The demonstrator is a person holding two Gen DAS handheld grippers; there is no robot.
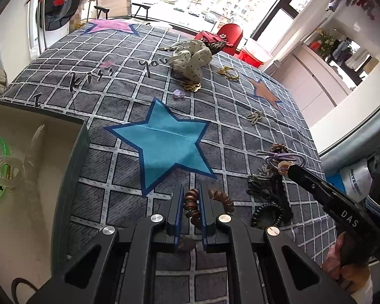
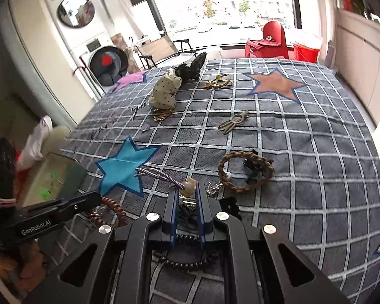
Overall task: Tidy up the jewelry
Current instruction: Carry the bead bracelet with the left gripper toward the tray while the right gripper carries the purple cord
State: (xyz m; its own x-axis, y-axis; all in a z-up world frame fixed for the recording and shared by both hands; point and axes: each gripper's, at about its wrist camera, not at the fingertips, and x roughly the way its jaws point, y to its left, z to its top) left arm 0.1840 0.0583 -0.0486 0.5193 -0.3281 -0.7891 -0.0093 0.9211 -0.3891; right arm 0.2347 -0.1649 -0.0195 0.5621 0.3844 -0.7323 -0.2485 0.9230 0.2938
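My left gripper [image 1: 191,193] is shut on a brown spiral hair tie [image 1: 191,204] low over the checked cloth; it also shows in the right wrist view [image 2: 115,209]. My right gripper [image 2: 187,190] is shut on a purple hair tie with a pale bead [image 2: 187,186], whose loops [image 2: 154,173] trail left; it shows in the left wrist view [image 1: 282,160] too. An open box [image 1: 71,167] at the left holds a green bangle [image 1: 2,167] and clear pieces.
A braided brown band [image 2: 245,174], a black spiral tie [image 2: 187,263], a polka-dot scrunchie [image 2: 164,93], gold pieces [image 2: 219,82] and a bronze clip [image 2: 234,122] lie on the cloth. A dark pile [image 1: 268,190] lies near my right gripper.
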